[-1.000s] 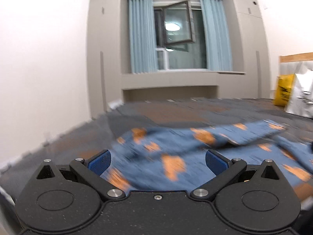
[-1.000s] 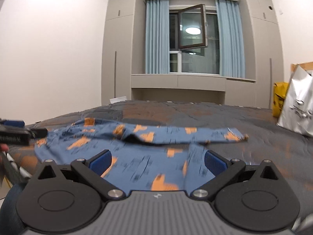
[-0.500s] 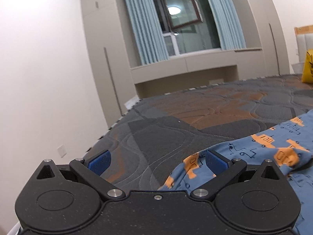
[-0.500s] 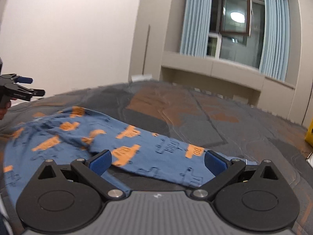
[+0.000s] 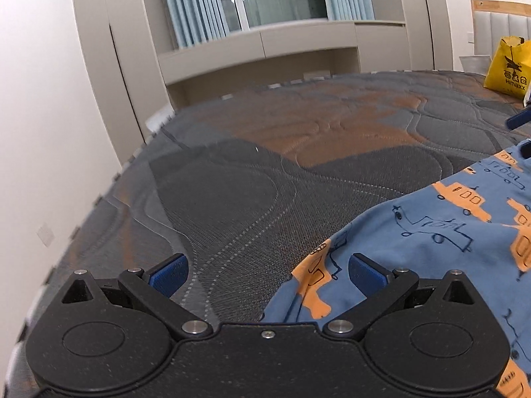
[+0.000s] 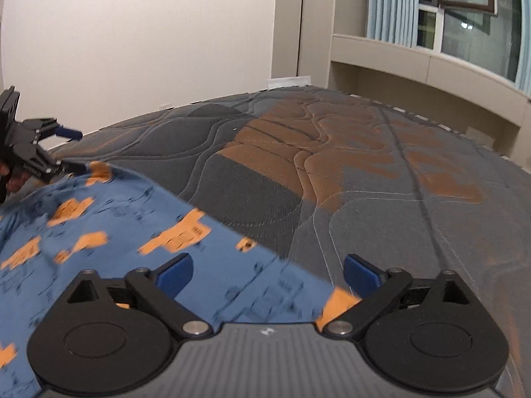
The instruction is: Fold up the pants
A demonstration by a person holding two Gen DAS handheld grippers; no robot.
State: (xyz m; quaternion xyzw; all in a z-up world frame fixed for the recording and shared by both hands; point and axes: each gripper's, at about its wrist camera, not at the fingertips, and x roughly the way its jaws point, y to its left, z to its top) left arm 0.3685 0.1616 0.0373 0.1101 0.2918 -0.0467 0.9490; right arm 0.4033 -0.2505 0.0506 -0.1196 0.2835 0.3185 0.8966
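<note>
Blue pants with orange vehicle prints [image 5: 441, 219] lie on the grey and orange quilted mattress [image 5: 298, 152]. My left gripper [image 5: 267, 270] is open, low over the mattress, with a corner of the pants just inside its right finger. My right gripper [image 6: 267, 272] is open over the pants [image 6: 109, 232], whose far edge runs between its fingers. The left gripper also shows in the right wrist view [image 6: 63, 149] at the pants' far left corner. The right gripper's blue fingertips [image 5: 517, 121] show at the right edge of the left wrist view.
A yellow bag [image 5: 507, 64] stands at the mattress's far right by a padded headboard [image 5: 497, 23]. A white wall [image 5: 49, 116] runs along the mattress's left edge. Built-in cabinets and a curtained window [image 6: 464, 16] lie beyond the far edge.
Both grippers have tilted down and come closer to the mattress. The left gripper has moved towards the pants' corner, the right towards their far edge. Both stay open.
</note>
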